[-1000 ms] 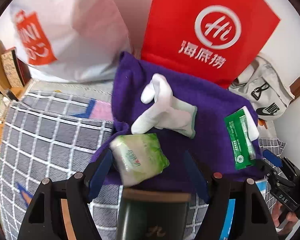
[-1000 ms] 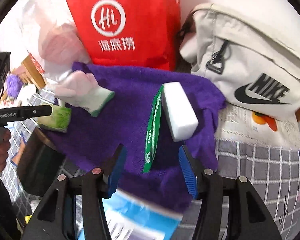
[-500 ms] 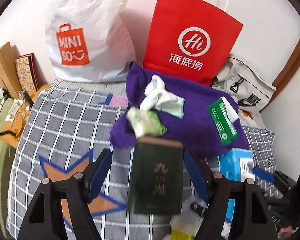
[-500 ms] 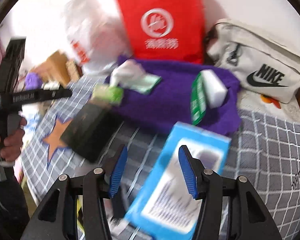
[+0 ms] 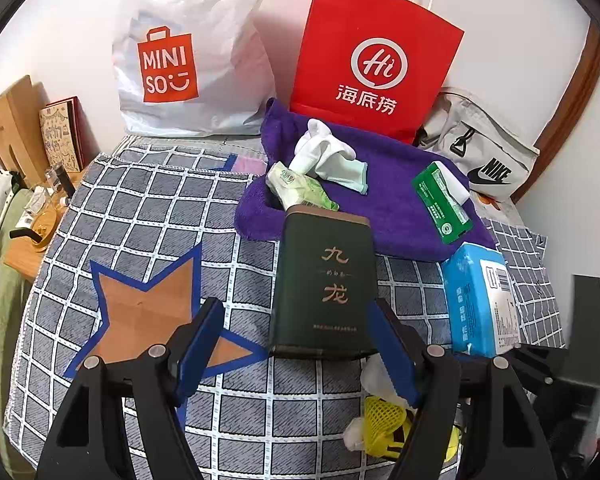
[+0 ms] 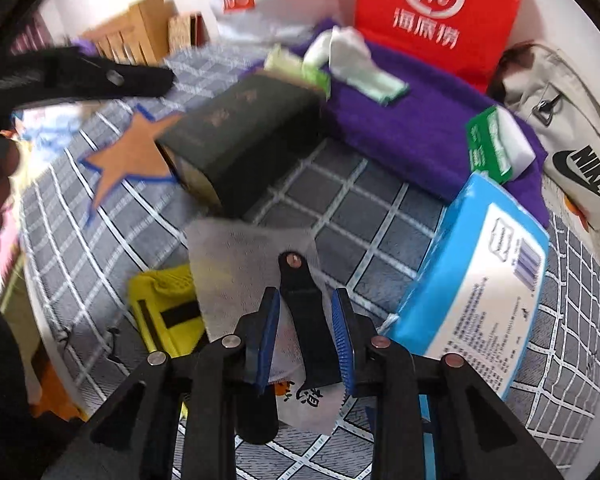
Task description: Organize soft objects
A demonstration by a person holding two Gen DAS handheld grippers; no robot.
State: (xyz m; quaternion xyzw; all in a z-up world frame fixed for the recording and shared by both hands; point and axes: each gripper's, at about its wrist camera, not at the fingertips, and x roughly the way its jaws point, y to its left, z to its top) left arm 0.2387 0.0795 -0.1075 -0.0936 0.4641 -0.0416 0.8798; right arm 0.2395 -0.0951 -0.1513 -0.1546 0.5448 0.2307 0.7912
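Hovering above the checked cloth, the left gripper has its blue pads spread wide, nothing between them; the near end of the dark green box sits in the gap but w/o contact on either side. The box lies flat, long axis near-to-far, gold characters upright to the left wrist cam, far end touching the purple towel.

Right gripper is narrowed, pads close together, w/ a black strap-like piece between them; can't tell if the pads actually pinch it. Under the tips lies a grey-white cloth, flat, partly overlapping a yellow mesh item to its left.

Just right of the box, a blue wipes pack lies long axis near-to-far, far end at the towel's edge. On the towel: a green tissue pack at the near-left corner, pointing diagonally near-right; white gloves just beyond, fingers pointing far-left, cuff to the right; a green-labelled white sponge on the right side, long axis near-to-far, tilted a bit.

Behind the towel stand a red paper bag and, to its left, a white Miniso bag. A beige Nike pouch sits far right. Orange star patch lies left of the box.
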